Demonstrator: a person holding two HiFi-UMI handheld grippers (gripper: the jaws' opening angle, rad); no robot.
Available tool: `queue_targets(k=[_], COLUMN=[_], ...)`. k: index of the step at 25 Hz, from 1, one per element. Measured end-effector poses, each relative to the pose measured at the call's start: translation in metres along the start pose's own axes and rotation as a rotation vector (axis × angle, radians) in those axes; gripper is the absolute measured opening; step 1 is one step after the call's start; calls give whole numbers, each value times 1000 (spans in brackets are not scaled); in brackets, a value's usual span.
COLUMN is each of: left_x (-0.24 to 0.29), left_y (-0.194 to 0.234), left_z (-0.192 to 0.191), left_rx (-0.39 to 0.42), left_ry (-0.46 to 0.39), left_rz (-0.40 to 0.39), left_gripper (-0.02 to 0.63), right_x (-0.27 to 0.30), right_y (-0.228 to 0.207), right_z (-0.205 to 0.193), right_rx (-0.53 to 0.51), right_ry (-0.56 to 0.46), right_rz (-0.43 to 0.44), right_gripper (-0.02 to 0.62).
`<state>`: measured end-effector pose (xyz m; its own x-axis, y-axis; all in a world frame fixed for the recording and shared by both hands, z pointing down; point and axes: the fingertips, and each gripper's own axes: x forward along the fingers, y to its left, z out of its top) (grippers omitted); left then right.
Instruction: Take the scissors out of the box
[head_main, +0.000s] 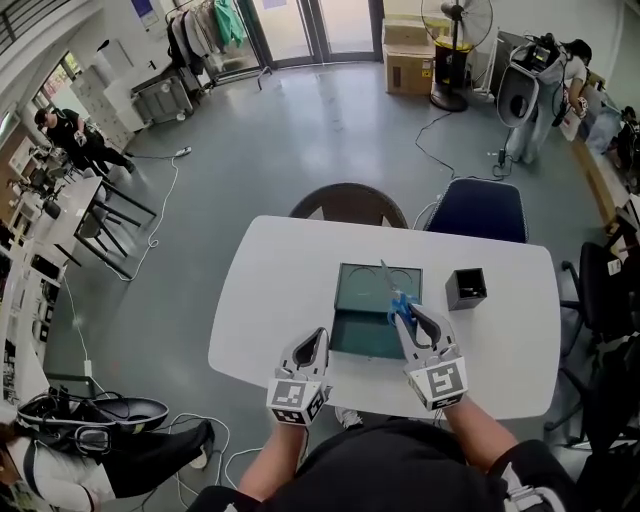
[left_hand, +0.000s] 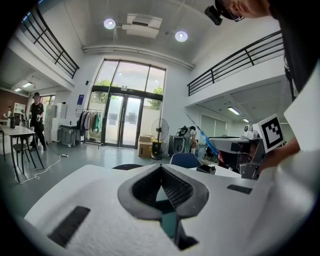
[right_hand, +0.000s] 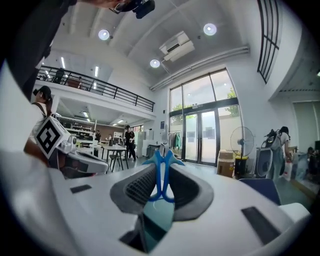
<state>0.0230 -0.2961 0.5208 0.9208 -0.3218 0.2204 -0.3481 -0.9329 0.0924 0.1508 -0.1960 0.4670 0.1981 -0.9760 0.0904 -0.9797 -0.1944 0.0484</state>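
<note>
The scissors (head_main: 400, 301) have blue handles, and their blades point up and away over the open green box (head_main: 360, 290) on the white table (head_main: 270, 300). My right gripper (head_main: 412, 318) is shut on the handles and holds the scissors above the box's right side. In the right gripper view the blue scissors (right_hand: 161, 167) are pinched between the dark pads (right_hand: 140, 187), with the green box (right_hand: 157, 216) below. My left gripper (head_main: 318, 340) hovers at the box's front left corner, its tips together and nothing seen between them. The left gripper view shows its jaws (left_hand: 160, 171) meeting and the raised scissors (left_hand: 207, 142) to the right.
A small black open container (head_main: 466, 287) stands on the table right of the box. A dark round-backed chair (head_main: 350, 205) and a blue chair (head_main: 478, 210) stand at the far edge. People and a fan (head_main: 455, 50) are far off across the floor.
</note>
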Motion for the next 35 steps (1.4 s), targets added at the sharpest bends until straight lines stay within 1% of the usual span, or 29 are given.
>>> queue_targets(k=[8, 14, 19, 22, 26, 35], left_x=[4, 14, 18, 23, 27, 31], left_y=[-9, -16, -19, -23, -25, -31], left_z=[13, 10, 16, 13, 16, 11], left_rx=[5, 23, 27, 34, 32, 29], left_ry=[-14, -22, -26, -30, -36, -33], left_rz=[-16, -47, -57, -73, -75, -88], left_gripper=[8, 8, 8, 8, 8, 8], right_x=[-24, -37, -46, -53, -60, -69], right_y=[-22, -42, -57, -68, -78, -85], right_z=[16, 17, 28, 25, 27, 23], right_rx=[14, 11, 9, 6, -8, -30], right_ry=[-62, -82, -107, -107, -118, -131], right_rz=[-89, -144, -185, -214, -248, -273], right_gripper=[92, 92, 93, 93, 92, 92])
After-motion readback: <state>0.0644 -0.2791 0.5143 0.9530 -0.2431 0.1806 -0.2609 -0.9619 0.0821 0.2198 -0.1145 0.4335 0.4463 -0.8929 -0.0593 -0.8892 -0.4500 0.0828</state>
